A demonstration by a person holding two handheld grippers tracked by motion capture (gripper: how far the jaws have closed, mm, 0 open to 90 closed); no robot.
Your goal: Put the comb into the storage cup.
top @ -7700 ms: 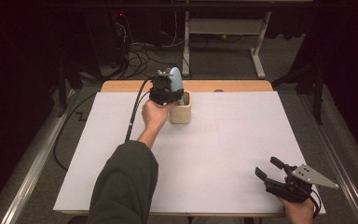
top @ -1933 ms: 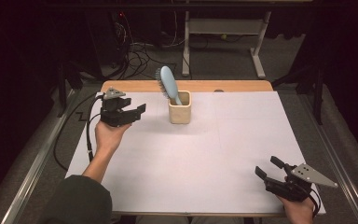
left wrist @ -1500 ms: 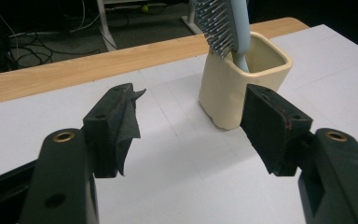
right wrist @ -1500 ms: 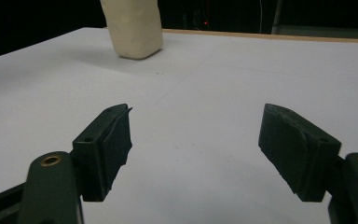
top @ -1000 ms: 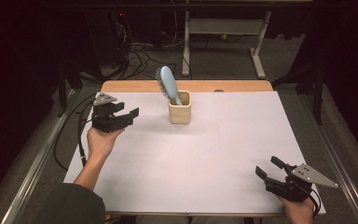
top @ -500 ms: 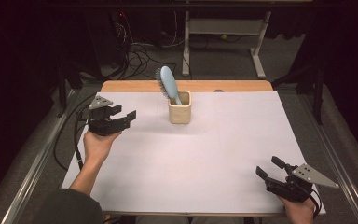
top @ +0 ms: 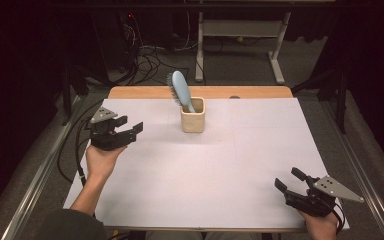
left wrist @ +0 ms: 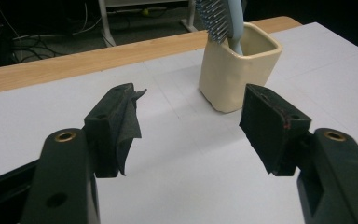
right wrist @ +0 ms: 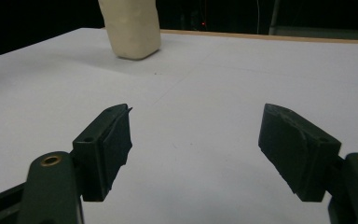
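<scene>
Bright white table, dark surroundings (near black), soft shadows, slight blur

No lettering, label, brand mark, number or sign that I can read anywhere in these views. Checked the cream cup, the blue hairbrush standing in it, the white table cover and the grey plates on my two grippers: all plain, nothing printed or stamped. The dark background past the table's far edge is too dim to make out any writing there.
</scene>
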